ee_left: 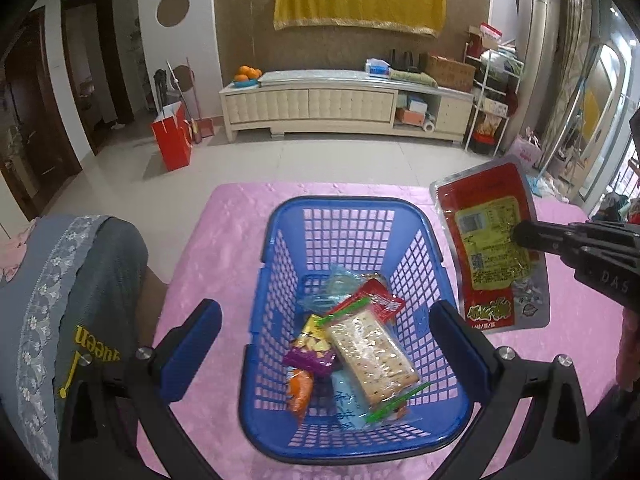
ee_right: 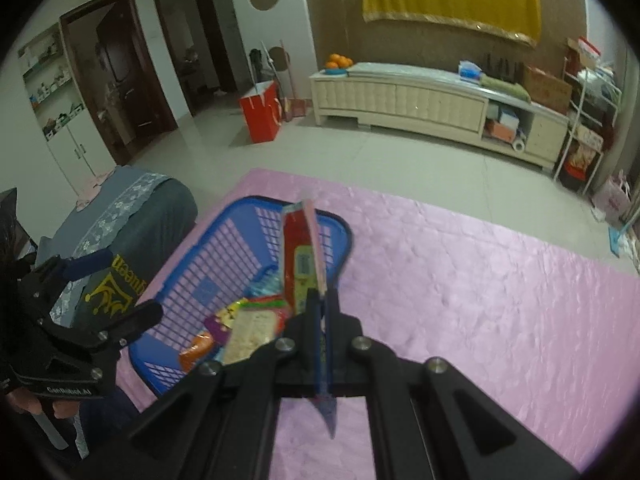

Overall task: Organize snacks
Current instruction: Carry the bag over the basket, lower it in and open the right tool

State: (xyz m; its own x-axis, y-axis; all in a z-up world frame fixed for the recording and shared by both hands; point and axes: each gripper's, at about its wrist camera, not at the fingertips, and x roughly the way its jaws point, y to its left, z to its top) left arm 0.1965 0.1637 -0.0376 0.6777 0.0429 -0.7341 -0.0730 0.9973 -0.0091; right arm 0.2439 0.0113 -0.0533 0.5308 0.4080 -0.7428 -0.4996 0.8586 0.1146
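The blue basket [ee_left: 352, 216] on the pink counter [ee_left: 208, 248] holds a cracker pack [ee_left: 370, 354], a purple packet [ee_left: 310, 358] and other snacks. The right hand-held gripper [ee_right: 322, 300] pinches a red snack pouch [ee_left: 492, 240] beside the basket's right rim; the left hand-held gripper [ee_left: 326, 340] hangs spread, empty, over the basket.

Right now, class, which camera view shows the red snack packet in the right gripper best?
The left wrist view: the red snack packet faces it flat, its printed panel visible, beside the blue basket. The right wrist view sees it nearly edge-on, clamped in the right gripper.
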